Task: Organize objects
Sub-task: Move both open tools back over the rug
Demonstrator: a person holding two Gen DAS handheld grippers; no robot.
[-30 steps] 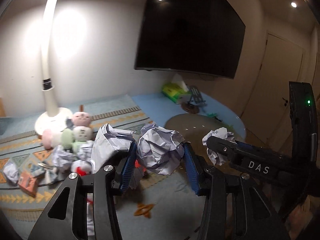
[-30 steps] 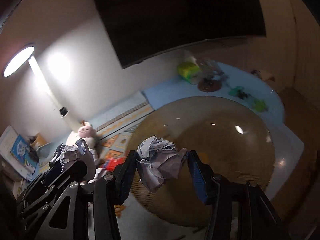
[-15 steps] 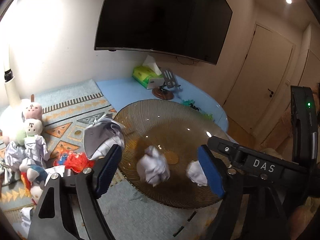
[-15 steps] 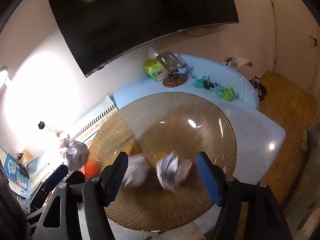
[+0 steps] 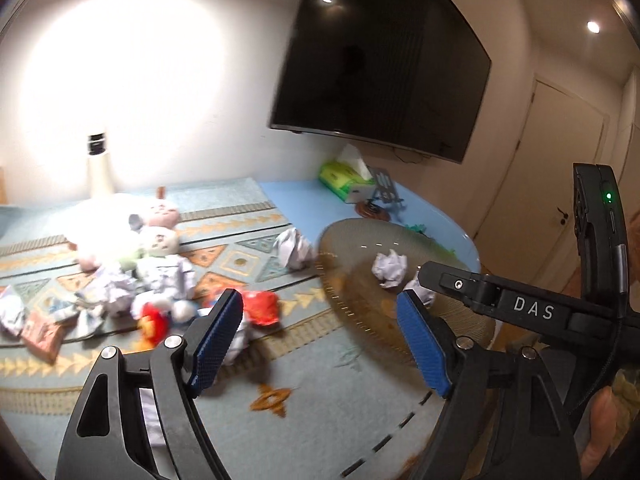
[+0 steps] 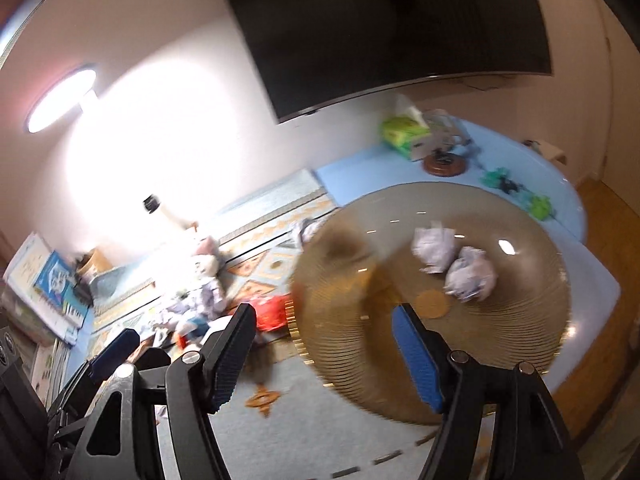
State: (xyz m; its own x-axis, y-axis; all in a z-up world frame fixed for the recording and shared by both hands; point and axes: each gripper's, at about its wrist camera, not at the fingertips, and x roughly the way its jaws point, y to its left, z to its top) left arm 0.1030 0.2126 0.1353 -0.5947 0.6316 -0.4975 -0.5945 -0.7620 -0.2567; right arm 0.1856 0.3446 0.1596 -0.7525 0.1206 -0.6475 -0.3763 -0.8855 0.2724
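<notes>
Two crumpled paper balls (image 6: 434, 248) (image 6: 472, 278) lie inside the wide amber glass bowl (image 6: 320, 340) on the blue table. The left wrist view shows one ball (image 5: 390, 268) in the bowl (image 5: 340, 304) and the other half hidden behind a finger of the right gripper (image 5: 500, 300). A third paper ball (image 5: 294, 246) rests on the patterned mat just left of the bowl. My left gripper (image 5: 320, 320) is open and empty above the mat. My right gripper (image 6: 324, 320) is open and empty over the bowl's near left rim.
Plush toys (image 5: 156, 240), more crumpled paper (image 5: 112, 288) and a red packet (image 5: 262, 308) are heaped on the mat at left. A white lamp (image 5: 98, 172) stands behind them. A green tissue box (image 5: 344, 180), a stand (image 6: 444, 164) and small green toys (image 6: 536, 204) sit behind the bowl.
Both grippers opened and dropped their paper balls into the bowl. Both then swung back left, so the mat and the toy heap fill more of each view.
</notes>
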